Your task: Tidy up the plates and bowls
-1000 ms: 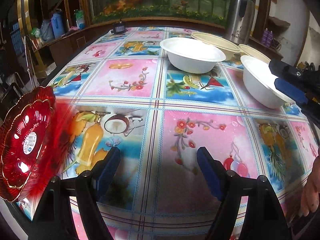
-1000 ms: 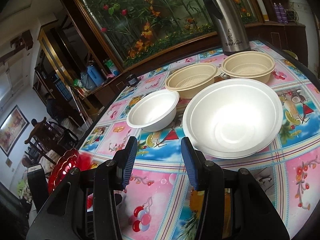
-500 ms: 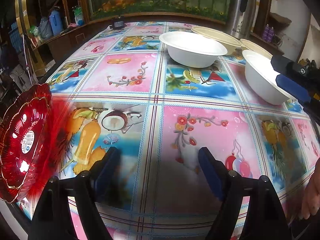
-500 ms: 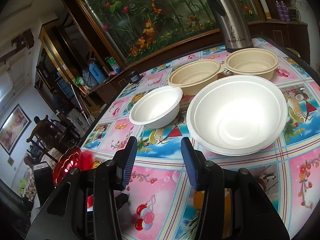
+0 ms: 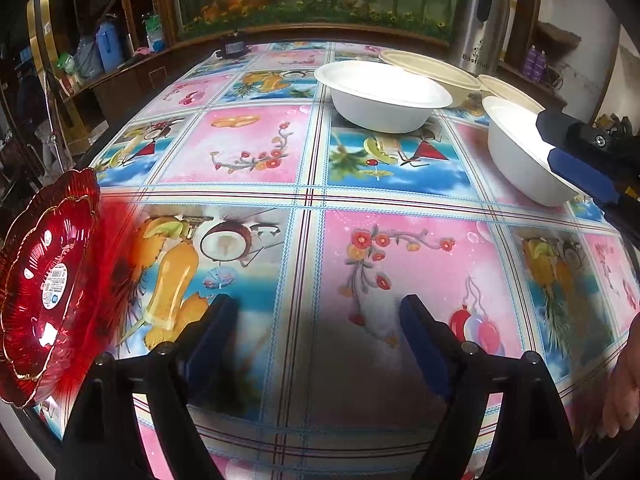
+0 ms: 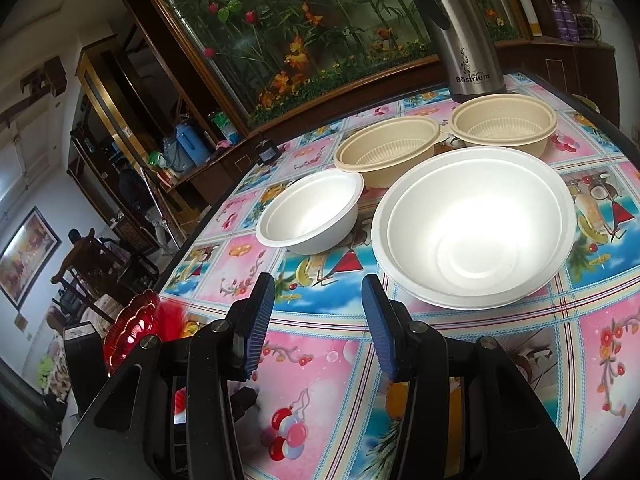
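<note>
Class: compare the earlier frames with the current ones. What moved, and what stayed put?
The right gripper eased closer to the large white bowl; nothing was gripped or released. The left gripper, small white bowl, tan bowls and red plate barely changed.

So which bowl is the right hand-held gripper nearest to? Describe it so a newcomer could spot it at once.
Start at the tall stainless-steel thermos jug at the table's far edge. Two ribbed beige plastic bowls sit in front of it, then two white ones. It is the wide white foam bowl just beyond the right hand-held gripper, clearly larger than the small white bowl to its left.
</note>
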The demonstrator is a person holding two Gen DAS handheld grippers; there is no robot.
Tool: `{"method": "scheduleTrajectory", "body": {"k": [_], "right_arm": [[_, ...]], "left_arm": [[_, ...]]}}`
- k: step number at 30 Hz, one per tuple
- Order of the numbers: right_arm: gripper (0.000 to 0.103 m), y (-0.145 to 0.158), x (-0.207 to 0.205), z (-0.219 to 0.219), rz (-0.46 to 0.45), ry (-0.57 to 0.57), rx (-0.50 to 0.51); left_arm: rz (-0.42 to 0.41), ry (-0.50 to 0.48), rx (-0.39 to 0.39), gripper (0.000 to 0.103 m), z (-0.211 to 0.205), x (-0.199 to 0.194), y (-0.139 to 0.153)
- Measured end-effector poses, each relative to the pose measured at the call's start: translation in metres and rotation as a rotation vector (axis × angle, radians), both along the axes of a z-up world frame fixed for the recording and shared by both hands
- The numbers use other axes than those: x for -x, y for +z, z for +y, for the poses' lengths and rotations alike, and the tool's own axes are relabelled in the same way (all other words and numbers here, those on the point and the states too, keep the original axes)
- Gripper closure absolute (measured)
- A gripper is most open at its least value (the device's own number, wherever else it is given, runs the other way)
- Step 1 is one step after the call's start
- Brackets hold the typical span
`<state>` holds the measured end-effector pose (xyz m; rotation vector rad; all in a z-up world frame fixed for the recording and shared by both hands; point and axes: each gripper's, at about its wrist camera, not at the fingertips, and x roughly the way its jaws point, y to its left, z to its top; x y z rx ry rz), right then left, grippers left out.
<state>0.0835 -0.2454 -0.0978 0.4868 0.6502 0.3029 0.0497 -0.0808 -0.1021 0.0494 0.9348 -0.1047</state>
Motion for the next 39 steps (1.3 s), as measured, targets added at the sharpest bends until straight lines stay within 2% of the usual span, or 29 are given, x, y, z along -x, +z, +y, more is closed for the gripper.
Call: {"method": "scheduleTrajectory", "body": {"k": [23,34,39], "right_arm": [[0.057,-0.0012,0.0004,0.0037,0.014,0.003,0.016],[0.057,-0.0016,0.0007,0.0058,0.020,0.007,0.022],[0.057,-0.0013,0.0008,0.0060,0.020,0.007,0.020]], "left_arm": [[0.003,-0.006,-0.001,0.015,-0.0022,-0.0005,-0.0011],[0.008,-0.015,-0.002,0.012,-0.0038,-0.0004,-0.0015],[0.018,-0.017,-0.003,0.007,-0.0047,-0.0009,-0.0026]]}}
